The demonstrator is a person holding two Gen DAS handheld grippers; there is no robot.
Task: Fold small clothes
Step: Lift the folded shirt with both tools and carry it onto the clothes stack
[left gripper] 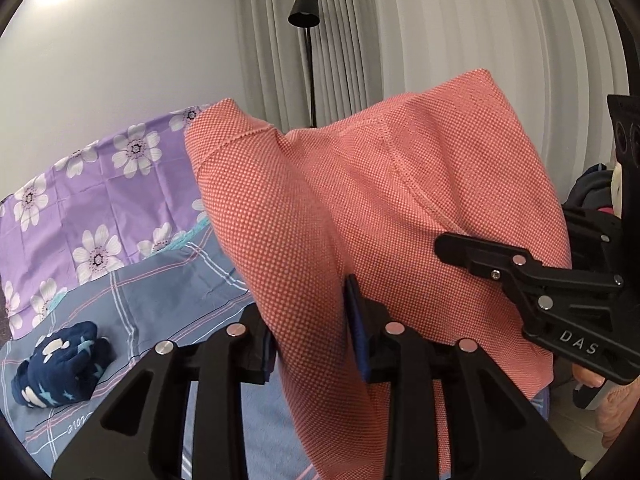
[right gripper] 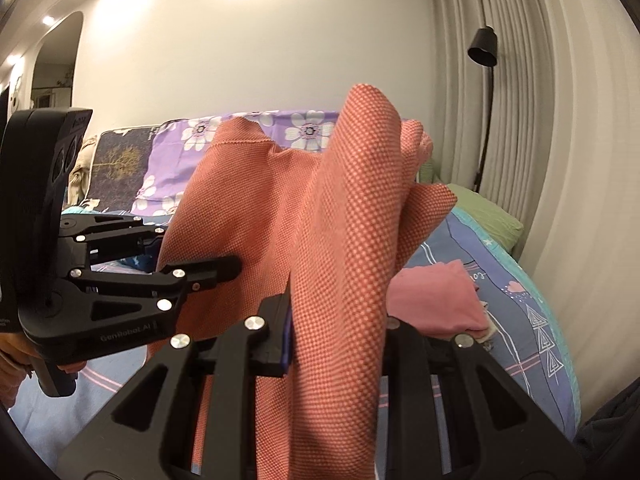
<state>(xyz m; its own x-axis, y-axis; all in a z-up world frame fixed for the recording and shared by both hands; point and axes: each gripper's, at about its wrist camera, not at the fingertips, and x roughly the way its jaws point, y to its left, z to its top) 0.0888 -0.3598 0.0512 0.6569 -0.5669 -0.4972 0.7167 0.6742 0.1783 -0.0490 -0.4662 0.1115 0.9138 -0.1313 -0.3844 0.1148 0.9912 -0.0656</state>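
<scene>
A coral-orange knit garment [left gripper: 380, 200] hangs in the air over the bed, bunched in folds, and fills the middle of both views. My left gripper [left gripper: 312, 340] is shut on a fold of it, the cloth pinched between its blue pads. My right gripper [right gripper: 338, 328] is shut on another fold of the garment [right gripper: 344, 240]; its right finger is hidden behind the cloth. In the right wrist view, my left gripper [right gripper: 200, 250] reaches into the garment's left side. In the left wrist view, my right gripper [left gripper: 500, 236] comes in from the right edge.
A crumpled navy printed garment [left gripper: 60, 368] lies on the blue checked bedsheet [left gripper: 160, 292]. A folded pink garment [right gripper: 436, 300] rests on the bed, with a green pillow [right gripper: 484, 212] behind it. A purple floral cover [left gripper: 80, 200], a black floor lamp [right gripper: 482, 46] and curtains stand behind.
</scene>
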